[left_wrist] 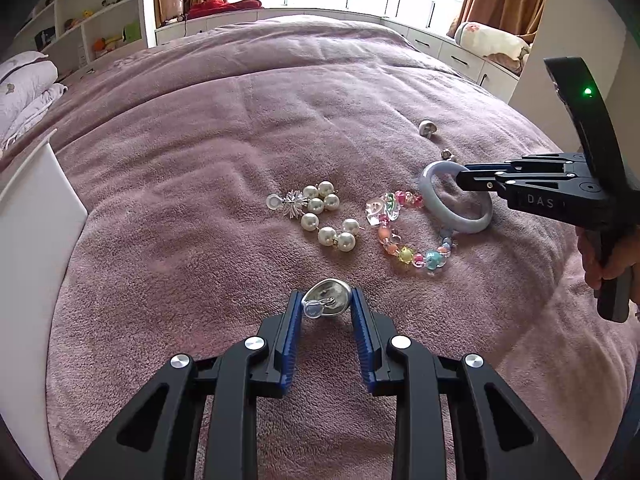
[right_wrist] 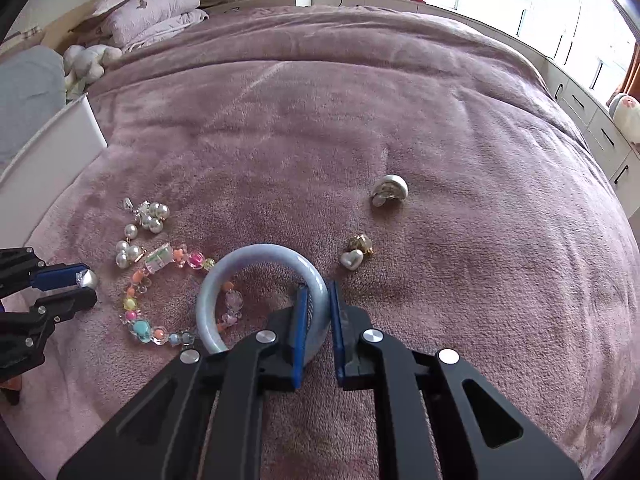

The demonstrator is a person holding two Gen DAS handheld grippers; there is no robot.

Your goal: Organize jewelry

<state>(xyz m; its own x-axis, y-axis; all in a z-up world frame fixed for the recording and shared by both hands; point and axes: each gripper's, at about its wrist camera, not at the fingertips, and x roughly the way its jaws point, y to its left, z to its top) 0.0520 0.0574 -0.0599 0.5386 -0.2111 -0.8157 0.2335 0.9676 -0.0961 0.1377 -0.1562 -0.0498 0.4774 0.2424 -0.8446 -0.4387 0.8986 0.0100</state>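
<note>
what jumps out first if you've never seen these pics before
The pale blue bangle stands out, its band gripped by the right tongs near the middle of the mauve blanket. Left of it curls a colourful bead bracelet, with a pearl cluster beyond. The left tongs grip a silver earring close to the camera.

Two low wrist views, close, facing windows, sharing the blanket (left_wrist: pixel 200 168).
</note>
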